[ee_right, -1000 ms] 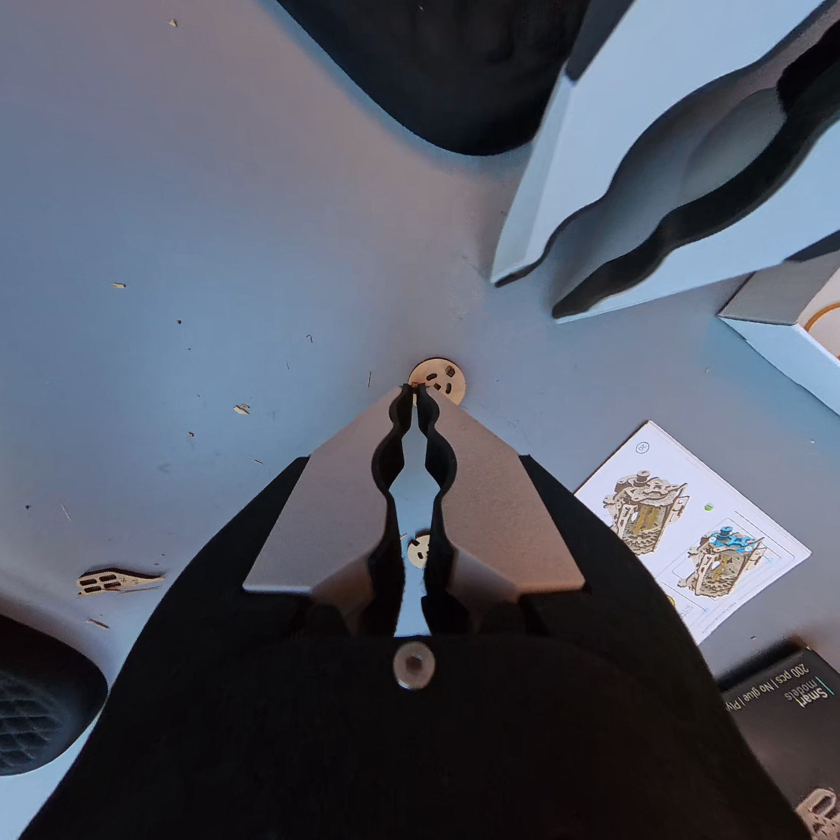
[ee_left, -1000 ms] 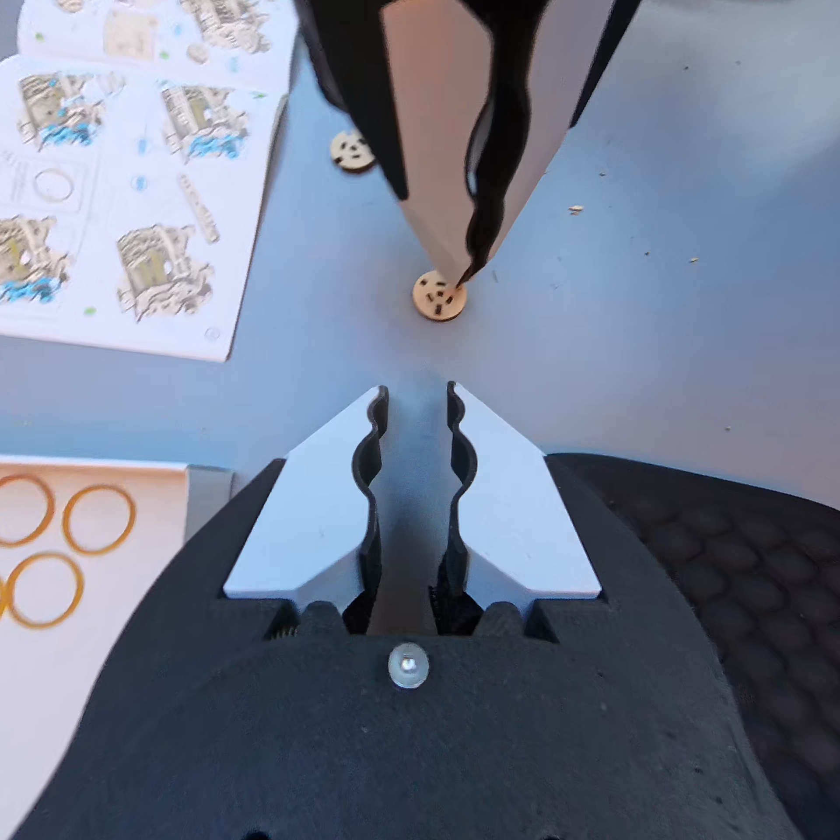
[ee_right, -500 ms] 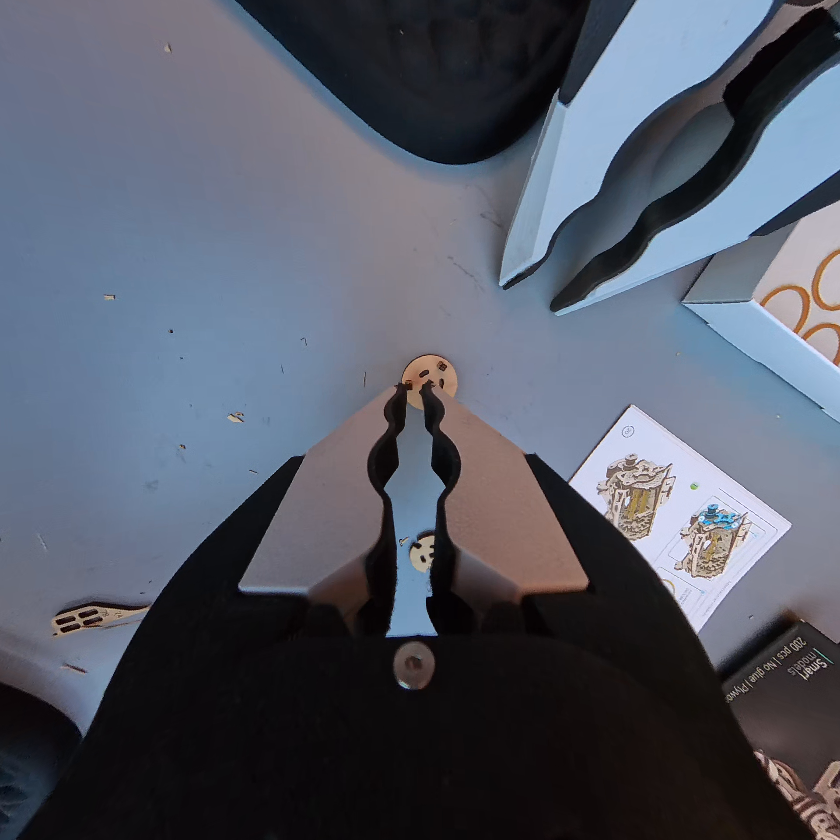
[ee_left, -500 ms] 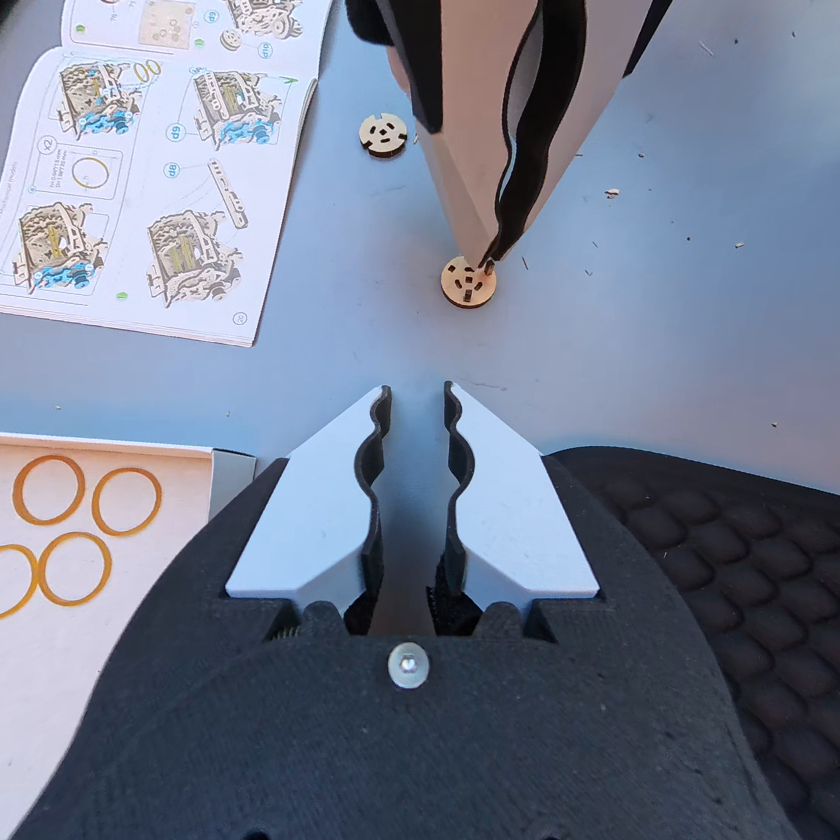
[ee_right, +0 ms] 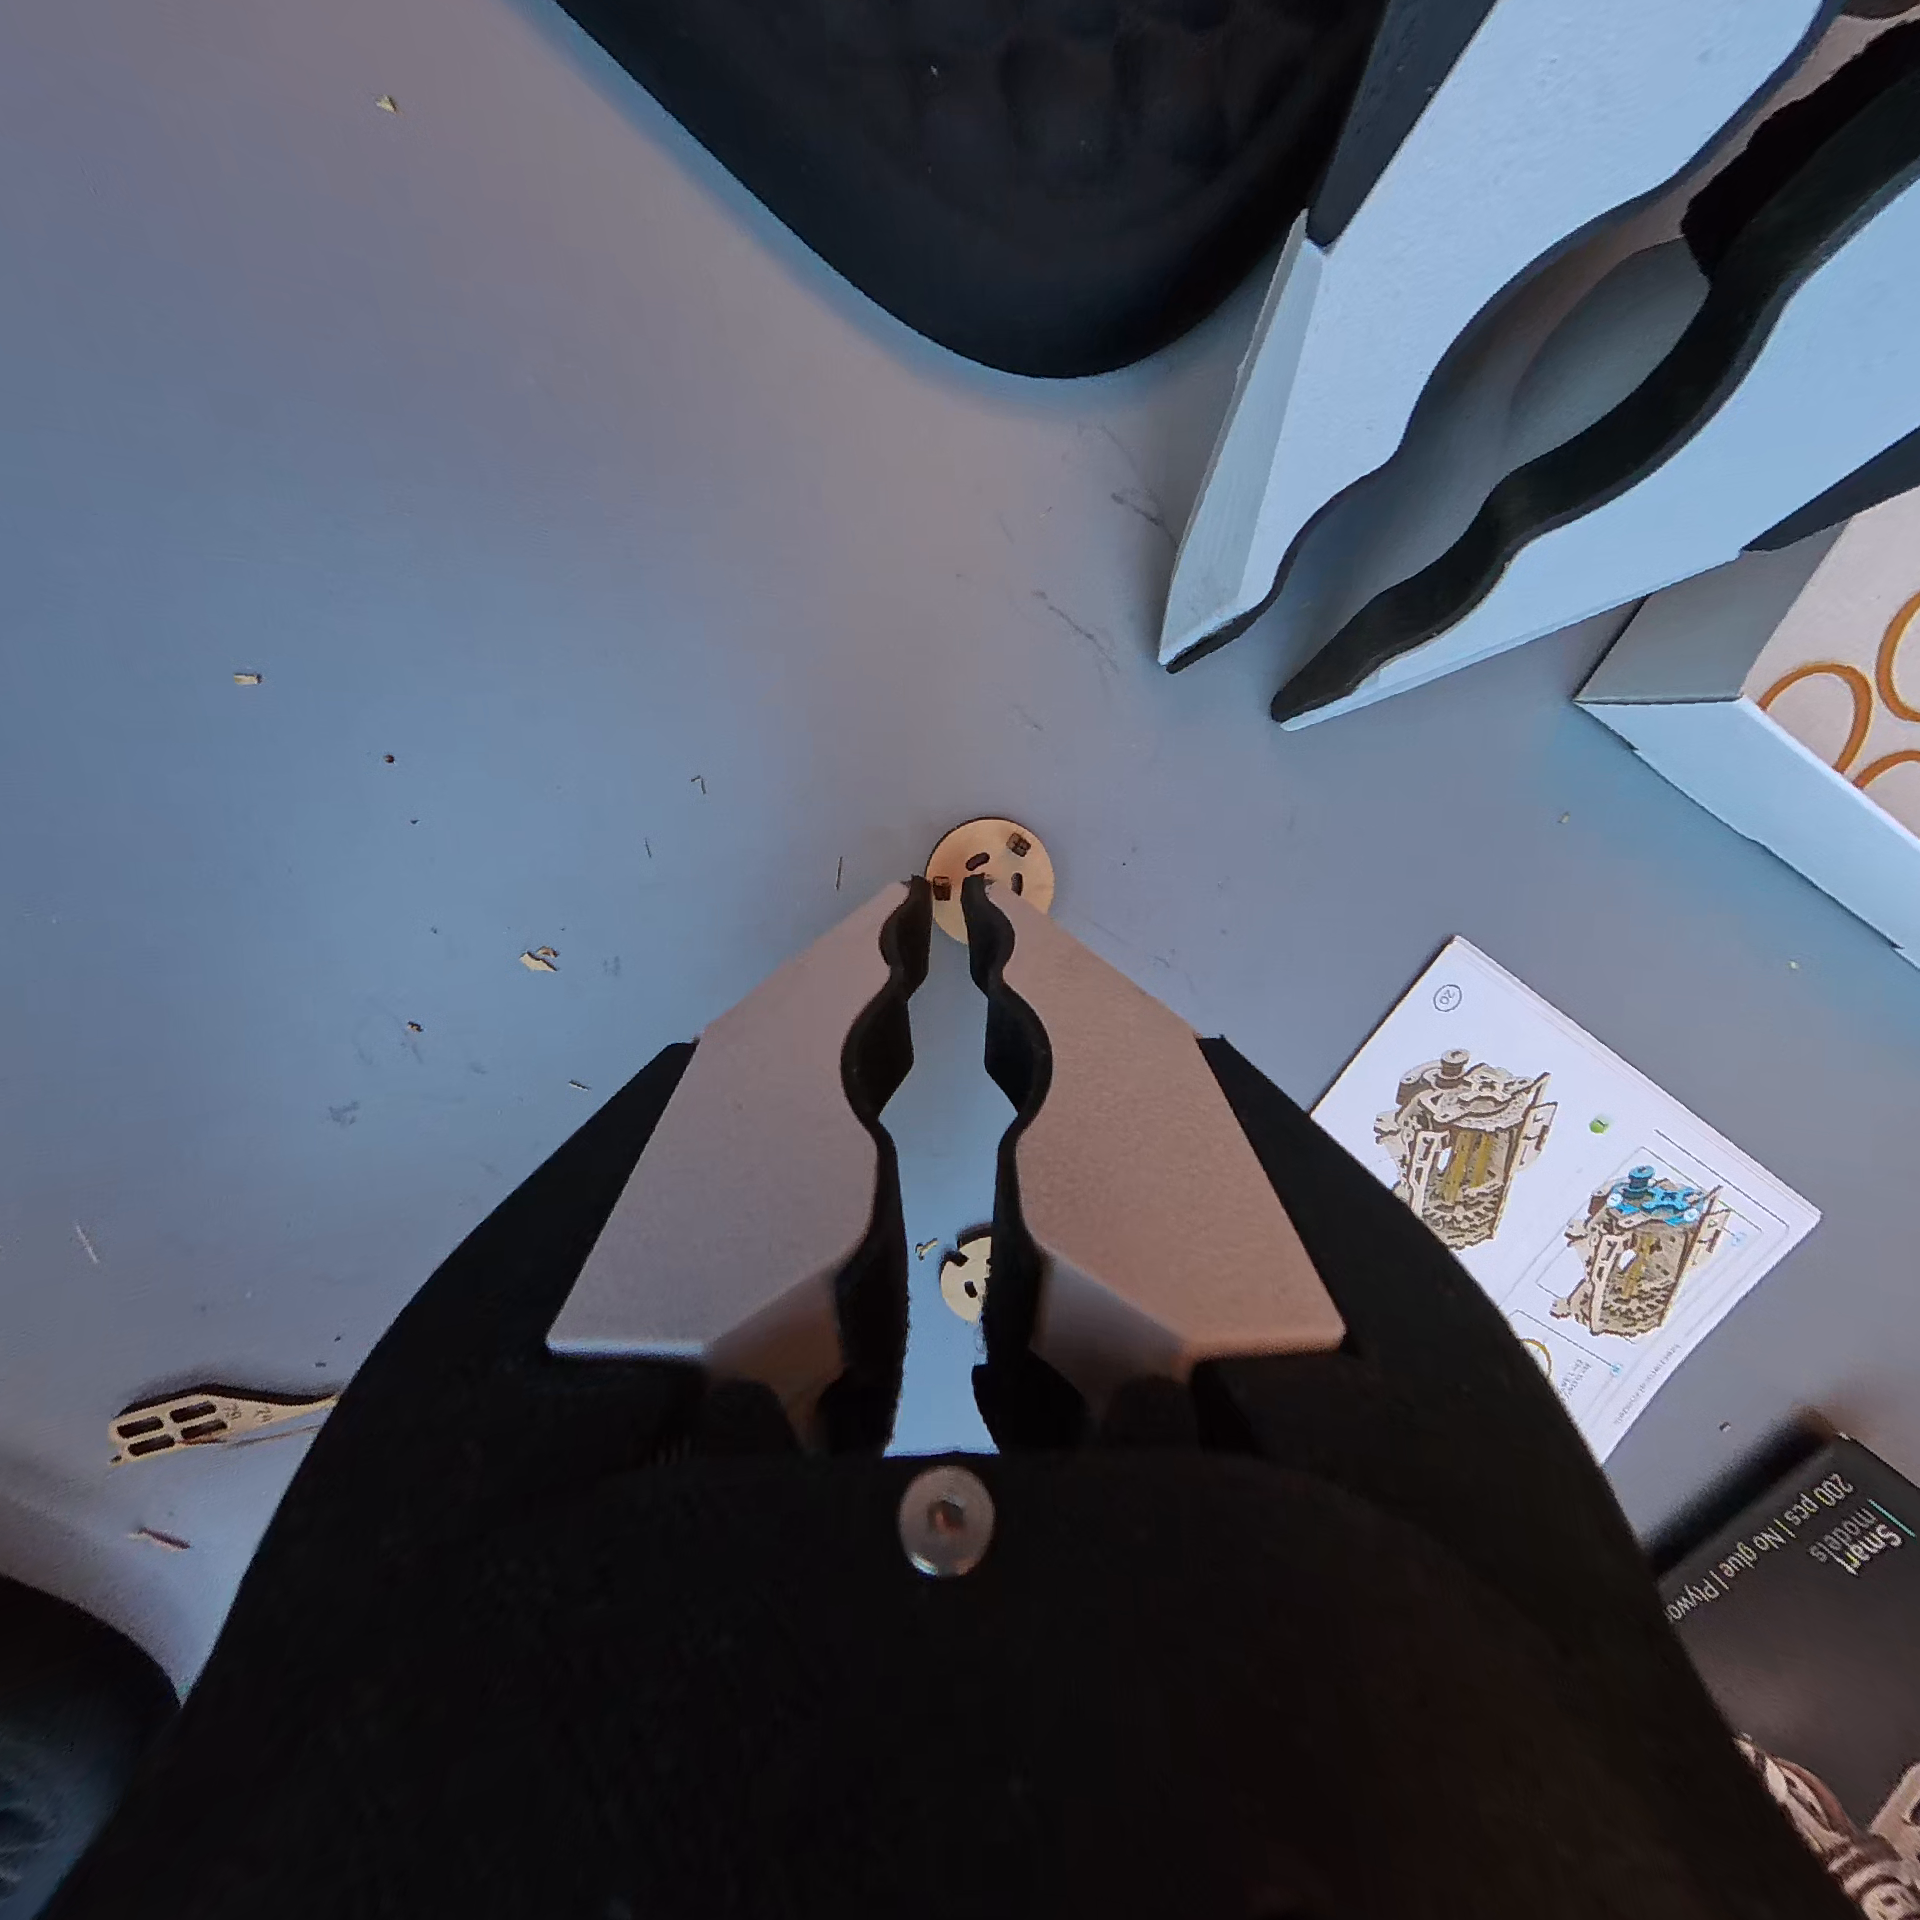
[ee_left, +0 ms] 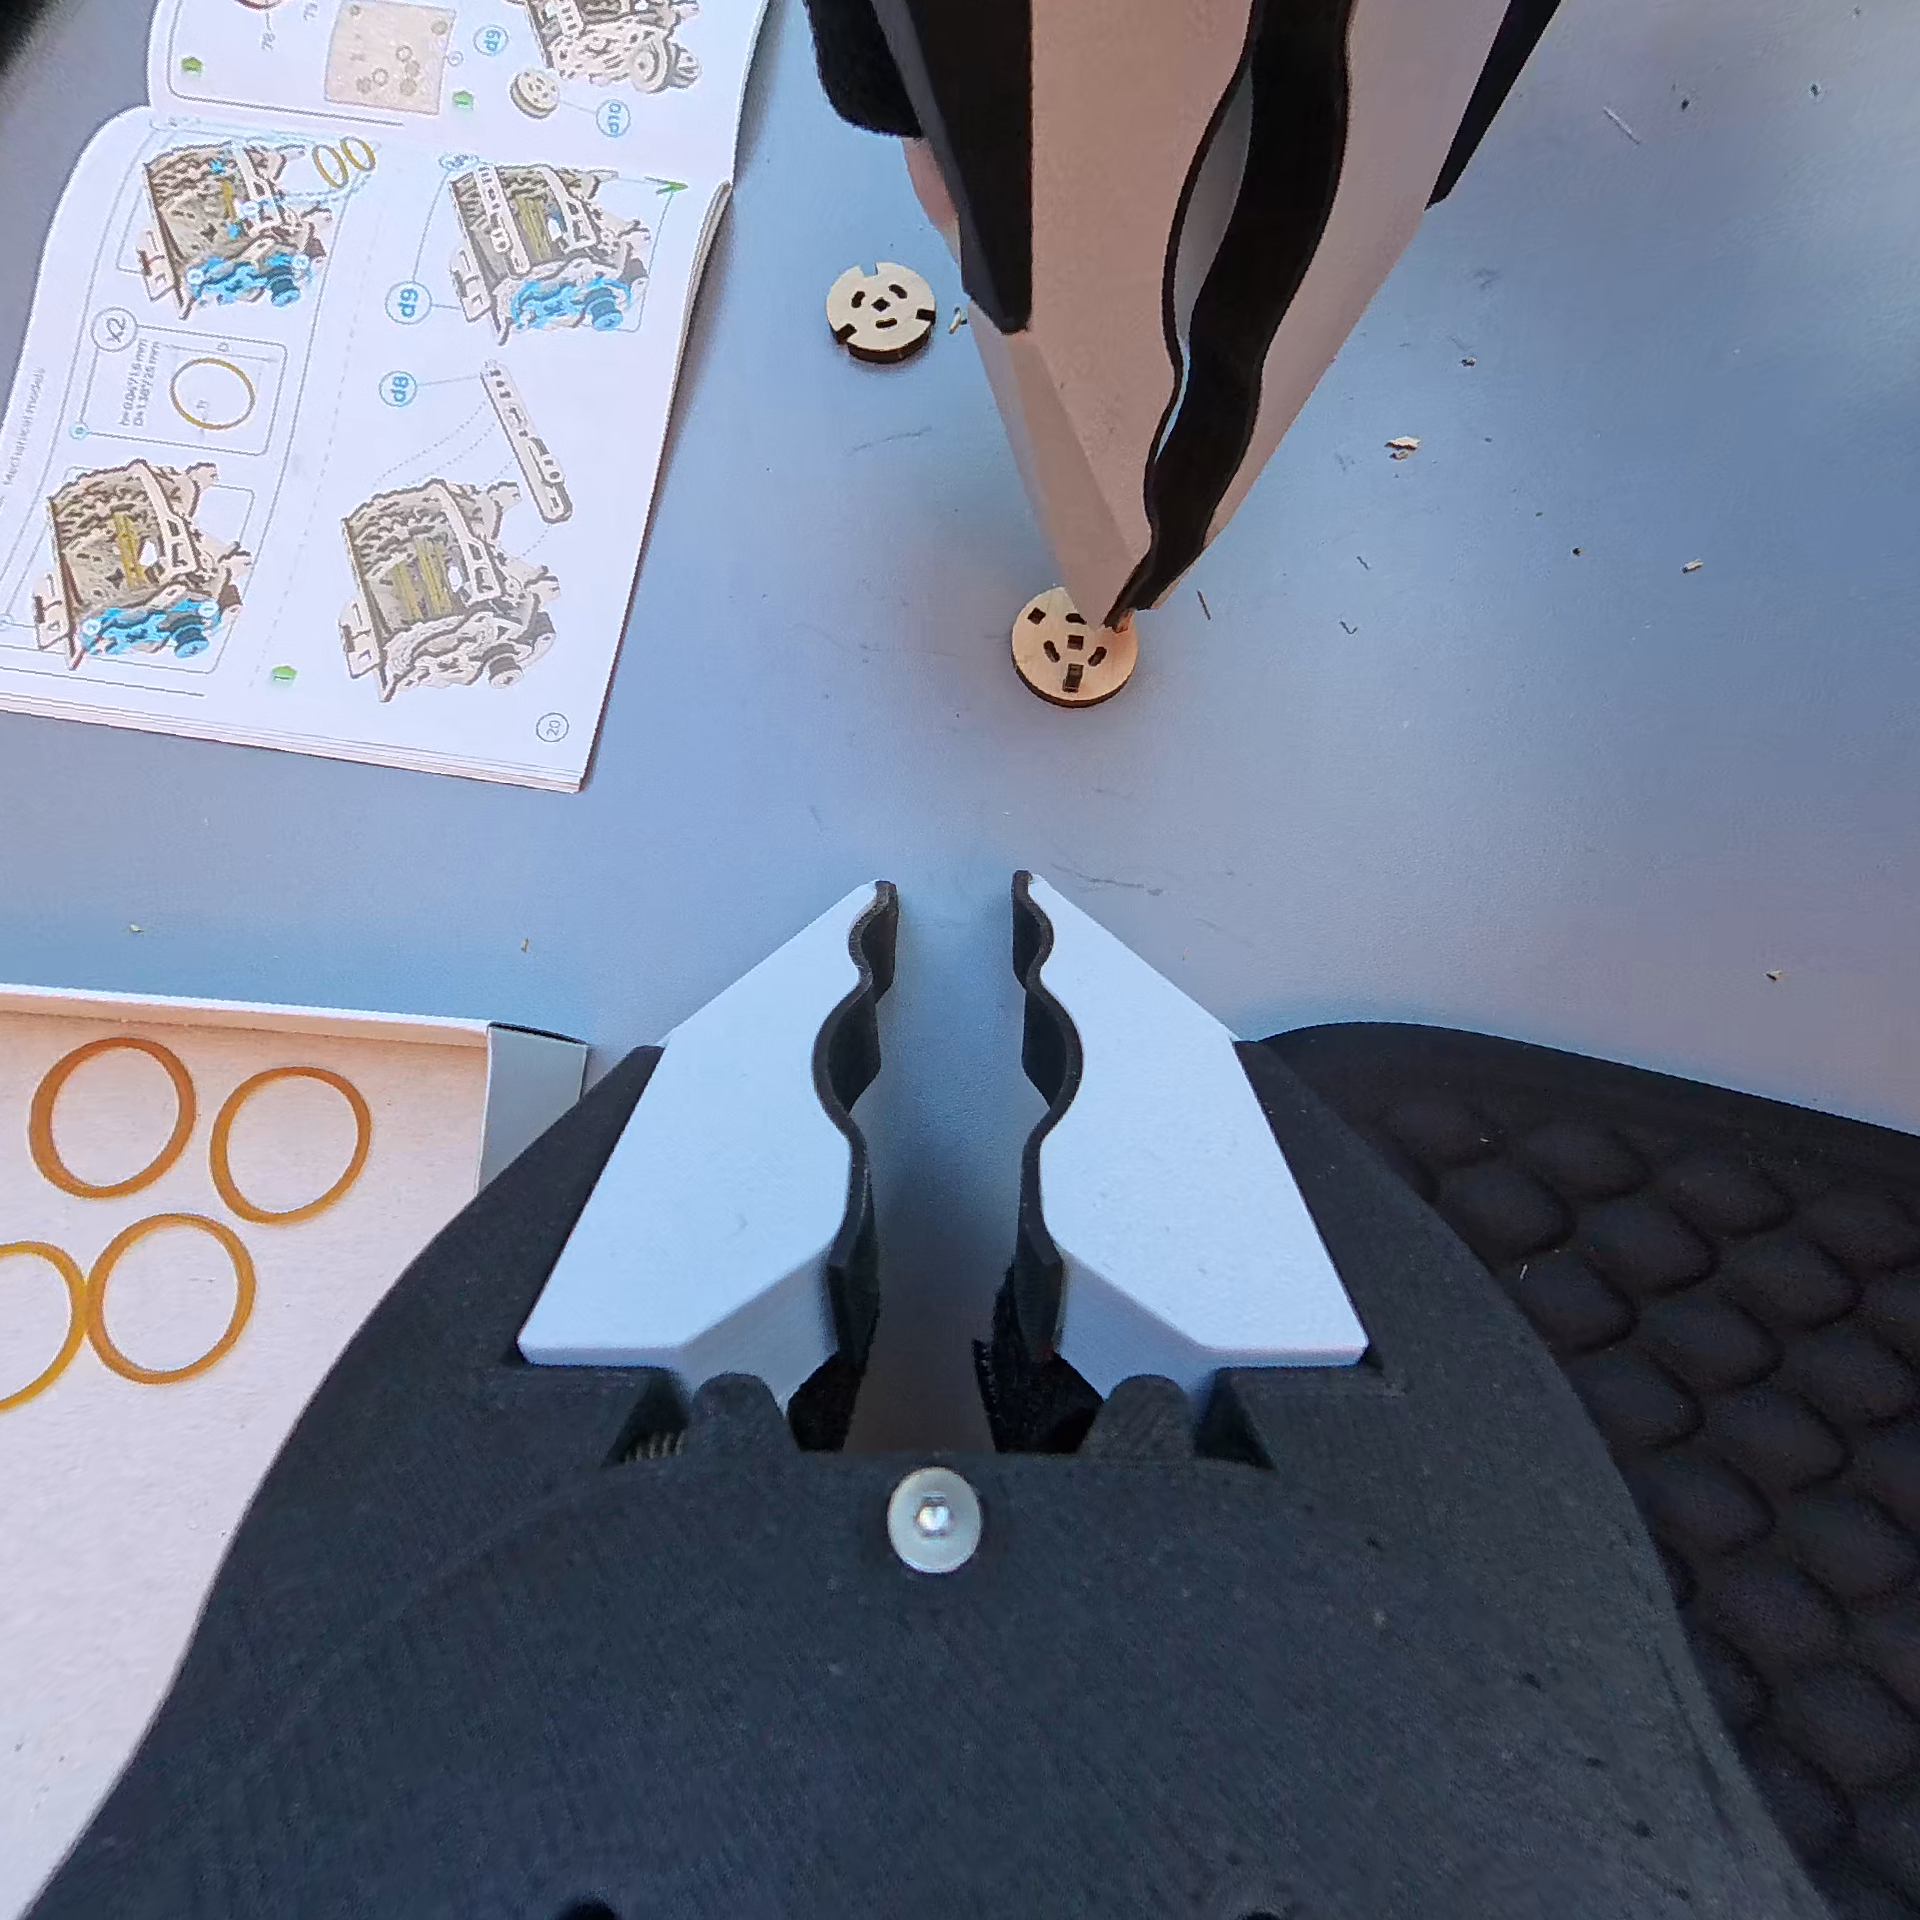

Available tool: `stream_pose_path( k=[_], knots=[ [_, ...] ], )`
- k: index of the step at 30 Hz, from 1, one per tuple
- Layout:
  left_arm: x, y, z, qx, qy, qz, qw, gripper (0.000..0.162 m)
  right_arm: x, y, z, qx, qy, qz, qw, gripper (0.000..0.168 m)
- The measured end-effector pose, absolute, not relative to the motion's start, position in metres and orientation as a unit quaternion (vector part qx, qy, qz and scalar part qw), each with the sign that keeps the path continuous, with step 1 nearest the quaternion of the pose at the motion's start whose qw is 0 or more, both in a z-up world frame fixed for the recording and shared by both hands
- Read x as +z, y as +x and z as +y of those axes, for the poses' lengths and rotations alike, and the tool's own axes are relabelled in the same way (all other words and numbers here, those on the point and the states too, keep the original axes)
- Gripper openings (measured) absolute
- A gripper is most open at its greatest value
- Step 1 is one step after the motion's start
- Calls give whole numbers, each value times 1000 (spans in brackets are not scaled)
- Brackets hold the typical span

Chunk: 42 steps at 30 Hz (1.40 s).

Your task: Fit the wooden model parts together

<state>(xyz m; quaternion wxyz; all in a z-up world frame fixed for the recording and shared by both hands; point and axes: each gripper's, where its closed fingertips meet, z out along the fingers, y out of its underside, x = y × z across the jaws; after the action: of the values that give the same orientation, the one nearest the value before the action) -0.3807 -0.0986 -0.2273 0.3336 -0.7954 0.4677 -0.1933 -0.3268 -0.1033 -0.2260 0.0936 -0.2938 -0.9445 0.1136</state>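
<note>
A small round wooden disc (ee_left: 1073, 649) with slots lies flat on the grey table (ee_left: 1455, 831); it also shows in the right wrist view (ee_right: 997, 862). My right gripper (ee_right: 943, 888) points down with its tips on the disc's near edge, jaws a narrow gap apart; a tiny brown peg (ee_right: 940, 886) stands in that gap. The right gripper (ee_left: 1112, 613) comes down from the top of the left wrist view. My left gripper (ee_left: 956, 894) is open and empty, short of the disc; the right wrist view shows it at upper right (ee_right: 1226, 688). A second notched disc (ee_left: 881, 310) lies farther back.
An open instruction booklet (ee_left: 343, 416) lies at the left. A white box with several rubber bands (ee_left: 187, 1226) is at lower left. A black padded mat (ee_left: 1662, 1299) is at the right. A slotted wooden strip (ee_right: 208, 1423) and a black box (ee_right: 1787, 1558) lie near the right gripper. Tip to tip, the grippers are about 6 centimetres apart.
My right gripper's tips have parted slightly on the disc. My left gripper has drawn back a little, so the booklet and box show more.
</note>
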Motion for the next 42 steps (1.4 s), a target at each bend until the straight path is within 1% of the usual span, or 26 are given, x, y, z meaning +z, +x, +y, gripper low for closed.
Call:
stream_pose_path(
  k=[4, 10, 19, 26, 42],
  knots=[
    [-227, -381, -98, -193, -795, 467, 334, 20, -227, -327, -103, 111, -292, -945, 93, 2],
    [-227, -381, -98, -192, -796, 467, 334, 20, -227, -325, -105, 110, -291, -947, 84, 2],
    [-227, -381, -98, -194, -796, 466, 335, 19, -228, -321, -108, 88, -287, -954, 25, 1],
    [-228, -381, -98, -194, -795, 466, 336, 20, -228, -320, -108, 99, -297, -949, -24, 1],
    [-228, -380, -98, -194, -795, 466, 337, 20, -228, -324, -108, 103, -306, -946, -29, 1]
  ],
)
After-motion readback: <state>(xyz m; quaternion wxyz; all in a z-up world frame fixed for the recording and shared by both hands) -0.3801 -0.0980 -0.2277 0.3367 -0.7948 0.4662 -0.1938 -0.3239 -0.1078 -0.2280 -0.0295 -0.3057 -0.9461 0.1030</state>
